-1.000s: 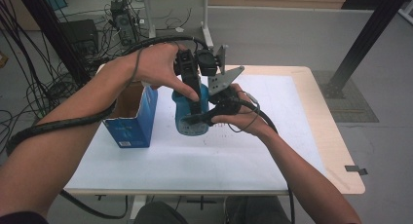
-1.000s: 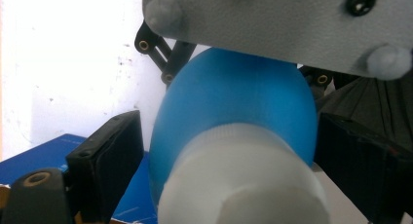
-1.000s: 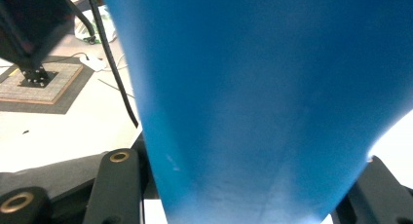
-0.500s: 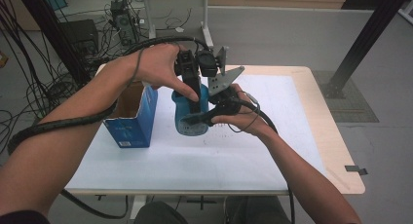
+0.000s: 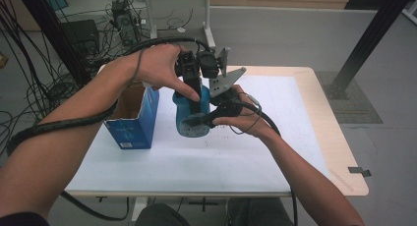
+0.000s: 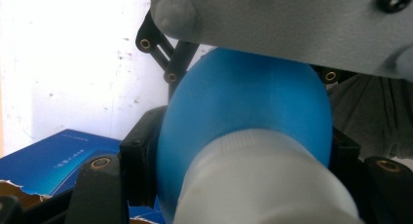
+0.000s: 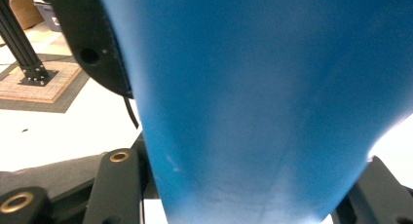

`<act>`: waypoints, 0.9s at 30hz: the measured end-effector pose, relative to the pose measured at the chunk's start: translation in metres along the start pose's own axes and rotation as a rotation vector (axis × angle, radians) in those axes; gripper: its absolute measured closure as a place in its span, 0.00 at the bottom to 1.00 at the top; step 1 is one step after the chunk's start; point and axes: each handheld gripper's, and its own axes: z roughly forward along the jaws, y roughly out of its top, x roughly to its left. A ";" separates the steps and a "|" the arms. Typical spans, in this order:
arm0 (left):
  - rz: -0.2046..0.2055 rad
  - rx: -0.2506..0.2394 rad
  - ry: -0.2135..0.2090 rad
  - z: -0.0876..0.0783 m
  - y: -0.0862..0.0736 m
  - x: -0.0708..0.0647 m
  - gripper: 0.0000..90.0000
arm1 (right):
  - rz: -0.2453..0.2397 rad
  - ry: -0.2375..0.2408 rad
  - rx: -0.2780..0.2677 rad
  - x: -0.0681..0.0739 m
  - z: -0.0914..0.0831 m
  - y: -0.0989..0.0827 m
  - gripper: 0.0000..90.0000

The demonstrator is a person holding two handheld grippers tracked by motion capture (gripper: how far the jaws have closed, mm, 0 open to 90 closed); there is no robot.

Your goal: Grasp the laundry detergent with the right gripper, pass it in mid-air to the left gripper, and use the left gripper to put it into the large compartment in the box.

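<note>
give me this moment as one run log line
left claw: just closed on white cap | right claw: shut on blue bottle body | open blue box: on table, left of bottle

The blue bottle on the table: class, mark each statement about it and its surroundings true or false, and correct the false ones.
1. The blue bottle stands between both grippers. True.
2. The left gripper hangs open, clear of the bottle. False: its jaws have just been closing, and its pads press the bottle's sides.
3. The right gripper is shut on the bottle. True.
4. The open blue box lies on the floor. False: it stands on the table, left of the bottle in the high view.
</note>
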 end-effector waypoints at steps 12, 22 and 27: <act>0.002 0.024 0.010 0.003 0.002 -0.001 0.40 | 0.004 0.005 0.004 0.000 0.003 -0.002 0.49; 0.009 0.014 0.019 0.003 0.001 -0.001 0.40 | 0.018 0.008 0.004 0.001 0.003 -0.002 0.49; 0.010 0.021 0.019 0.003 0.001 -0.001 0.40 | 0.012 0.002 0.006 0.000 0.003 -0.002 0.49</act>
